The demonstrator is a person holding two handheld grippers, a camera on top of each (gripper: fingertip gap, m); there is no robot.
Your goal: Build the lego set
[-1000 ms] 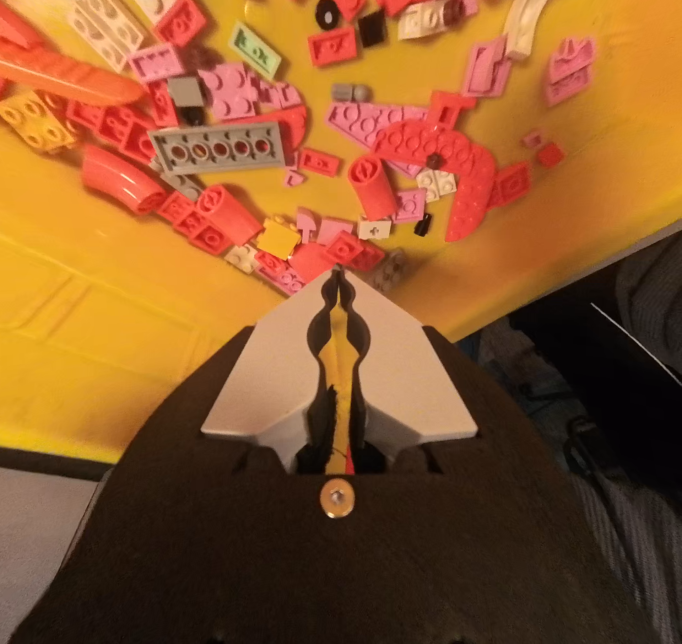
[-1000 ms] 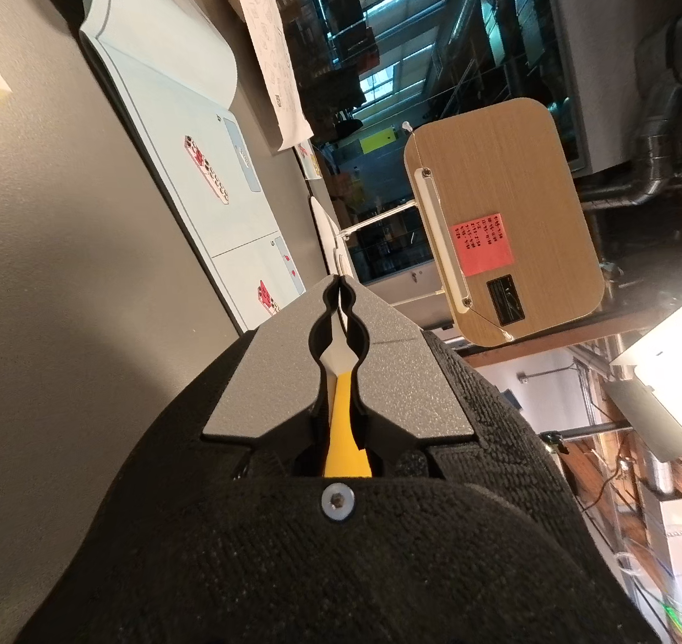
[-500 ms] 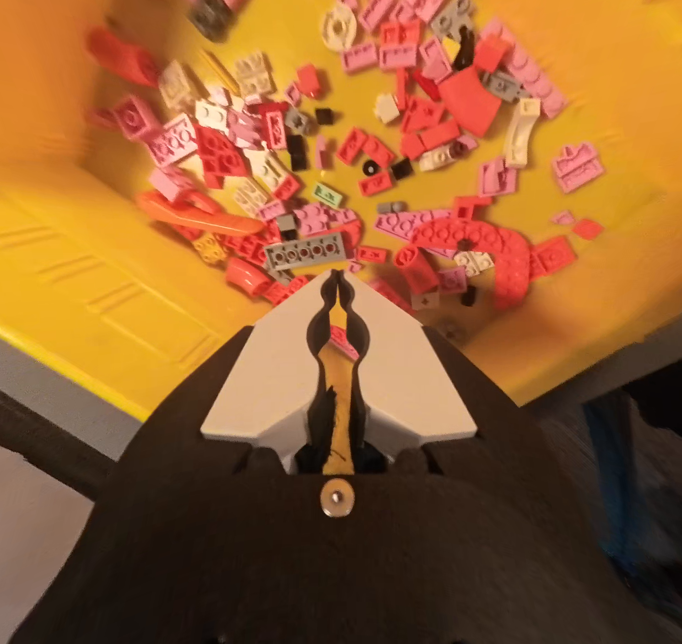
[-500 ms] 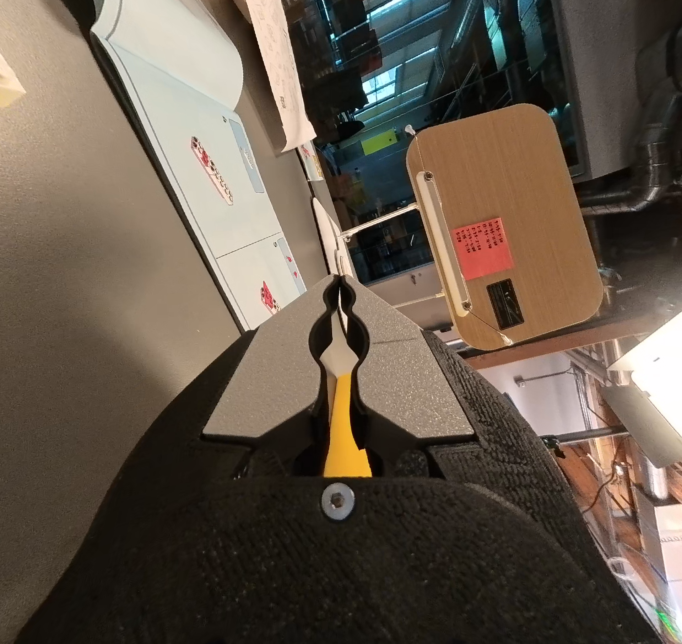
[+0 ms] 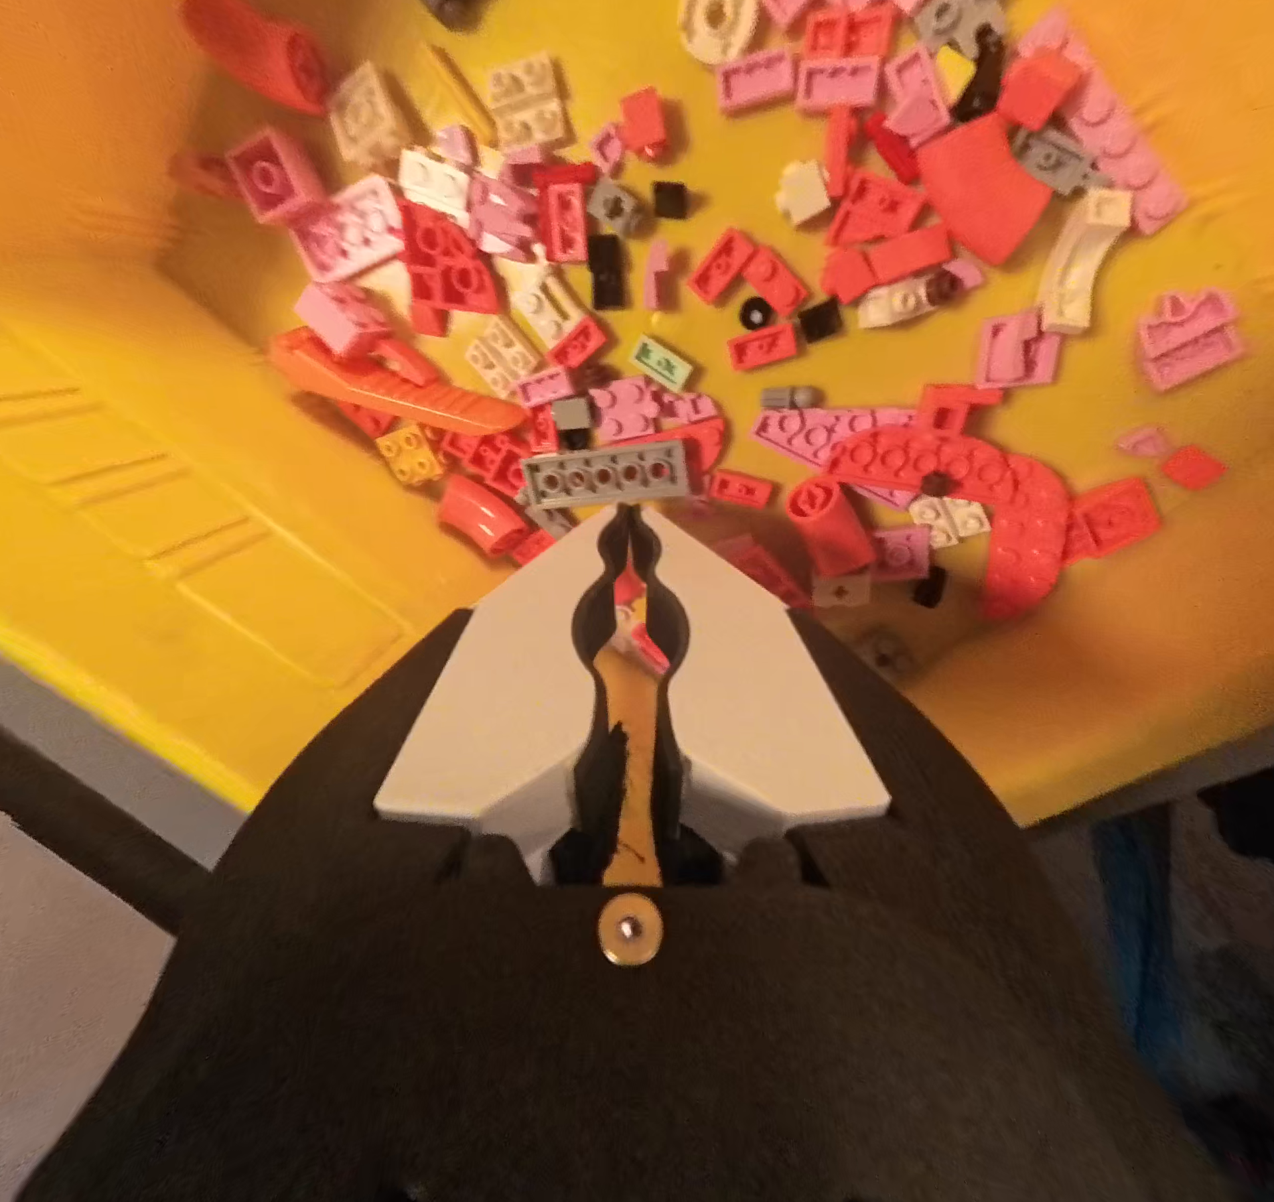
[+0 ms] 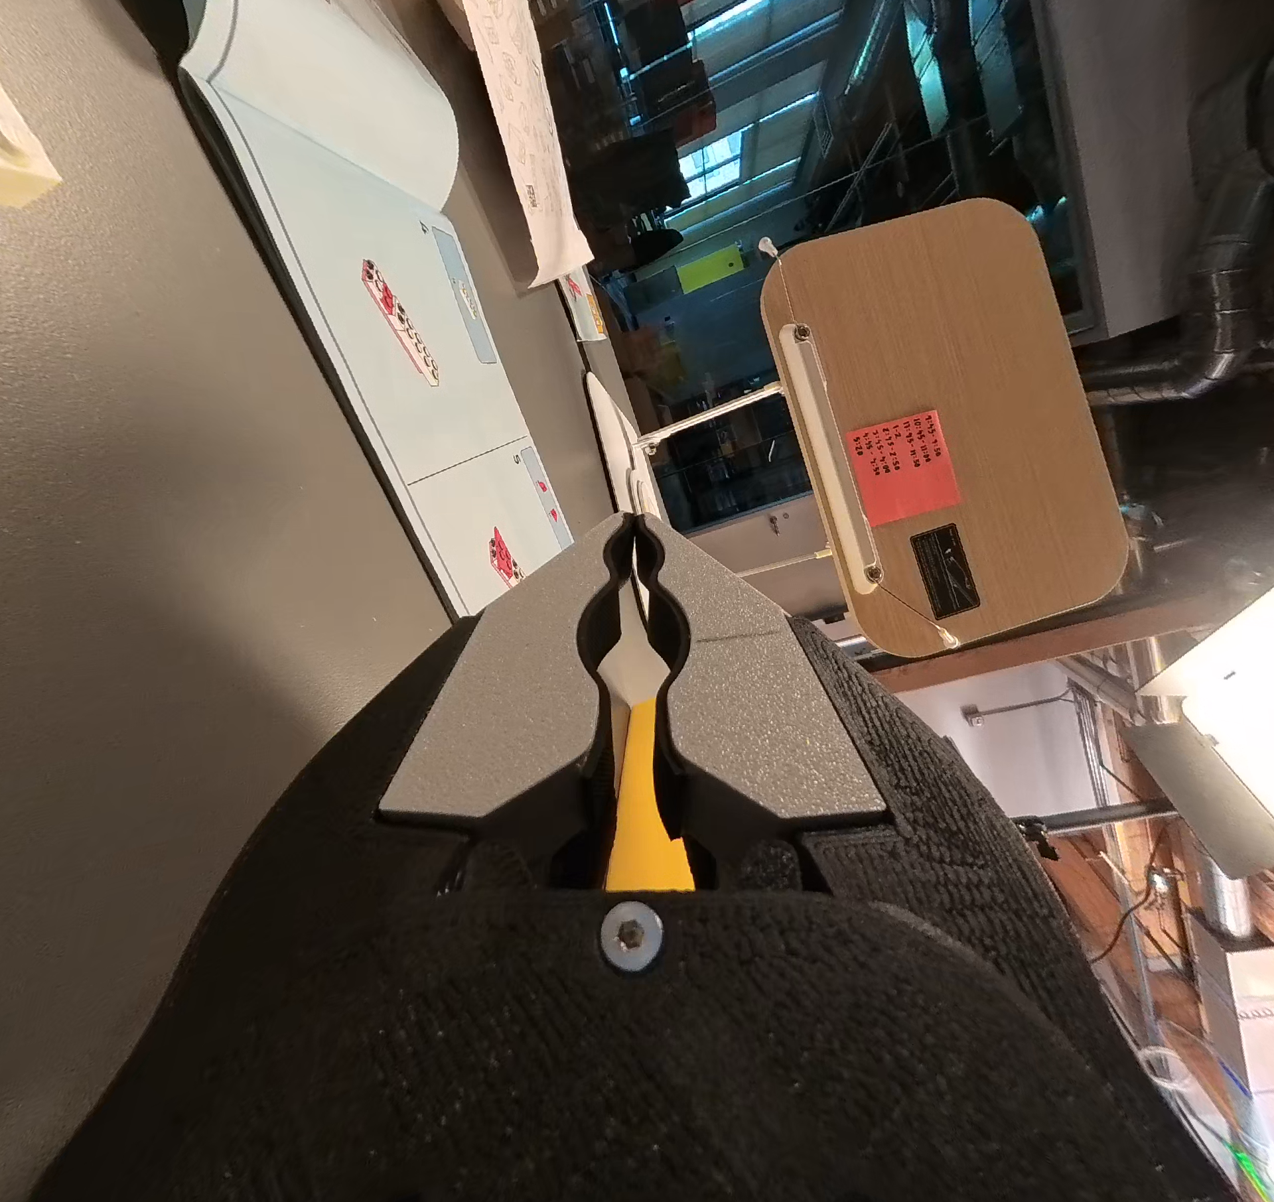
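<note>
- Left claw (image 5: 630,514) has pulled back from the pile since a second ago: far more of the yellow tray (image 5: 207,548) shows now, including its left wall and the corner, and the bricks look smaller and farther off. The right wrist view has barely shifted.
- Left claw is pinched fully together, tips meeting with nothing between them. It hangs over the near edge of the tray, tips just short of a grey brick with a row of holes (image 5: 607,478).
- Around that brick: an orange feather-shaped piece (image 5: 400,391) toward the tray's left wall, a red cylinder (image 5: 831,521) on the other side, a big red curved plate (image 5: 999,500) past that.
- Right claw (image 6: 633,522) is also closed tight and bare, hovering above the grey bench (image 6: 138,480) next to an open instruction booklet (image 6: 358,225).
- Beyond the bench's far edge hangs a wooden board (image 6: 965,376) with a red note (image 6: 903,466) on it.
</note>
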